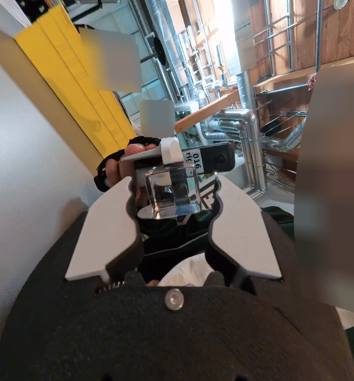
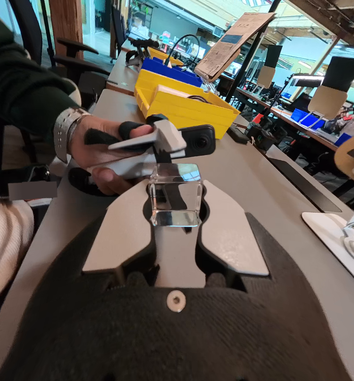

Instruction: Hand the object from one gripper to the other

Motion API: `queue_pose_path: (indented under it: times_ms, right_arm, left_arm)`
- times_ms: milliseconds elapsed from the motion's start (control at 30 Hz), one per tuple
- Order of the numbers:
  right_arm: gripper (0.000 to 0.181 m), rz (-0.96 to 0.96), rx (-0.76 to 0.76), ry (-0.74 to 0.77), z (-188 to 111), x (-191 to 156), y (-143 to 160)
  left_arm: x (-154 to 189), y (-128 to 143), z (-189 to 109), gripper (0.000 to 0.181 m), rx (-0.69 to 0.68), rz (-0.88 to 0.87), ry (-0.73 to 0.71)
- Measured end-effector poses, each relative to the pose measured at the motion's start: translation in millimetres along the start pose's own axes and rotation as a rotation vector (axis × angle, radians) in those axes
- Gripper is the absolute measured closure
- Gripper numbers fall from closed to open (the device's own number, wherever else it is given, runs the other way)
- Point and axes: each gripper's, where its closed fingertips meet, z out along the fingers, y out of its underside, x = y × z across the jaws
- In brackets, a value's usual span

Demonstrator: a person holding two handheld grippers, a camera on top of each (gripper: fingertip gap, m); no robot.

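A clear cube (image 2: 176, 198) is clamped between the two white fingers of my right gripper (image 2: 176, 189), above the grey table (image 2: 244, 175). In the left wrist view the same cube (image 1: 172, 189) sits between the tips of my left gripper (image 1: 174, 185), whose fingers are spread wide with a gap on each side. The right gripper (image 1: 172, 156) shows there head-on, held by a hand, pinching the cube from above and below. The left gripper (image 2: 167, 140) shows in the right wrist view just beyond the cube, in a person's hand (image 2: 93, 144).
A yellow bin (image 2: 184, 107) and a blue bin (image 2: 167, 70) stand on the table behind the grippers. A white lamp base (image 2: 326, 231) sits at the right. A cardboard sheet (image 2: 233, 41) leans behind the bins, and office chairs (image 2: 75, 61) stand at the far left.
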Motion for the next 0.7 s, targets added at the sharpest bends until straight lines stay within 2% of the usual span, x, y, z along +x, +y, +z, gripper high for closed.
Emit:
queue_pose_path:
  times_ms: [33,200,333,533,700]
  right_arm:
    - [0.138,0.042,0.013,0.007,-2,4,-1]
    - [0.138,0.421,0.113,-0.020,-13,24,-3]
    - [0.138,0.736,0.239,-0.075,-21,38,-4]
    - [0.138,0.815,0.297,-0.119,-25,39,-9]
    - [0.138,0.814,0.289,-0.130,-23,37,-8]
  left_arm:
    - [0,-3,-2,0.107,0.014,0.011,-0.006]
    - [-3,-16,-11,0.098,0.081,0.045,-0.015]
    - [-9,-18,-15,0.100,0.077,0.073,-0.041]
    - [-12,-16,-14,0.102,0.052,0.096,-0.056]
    - [-12,-16,-15,0.105,0.057,0.077,-0.040]
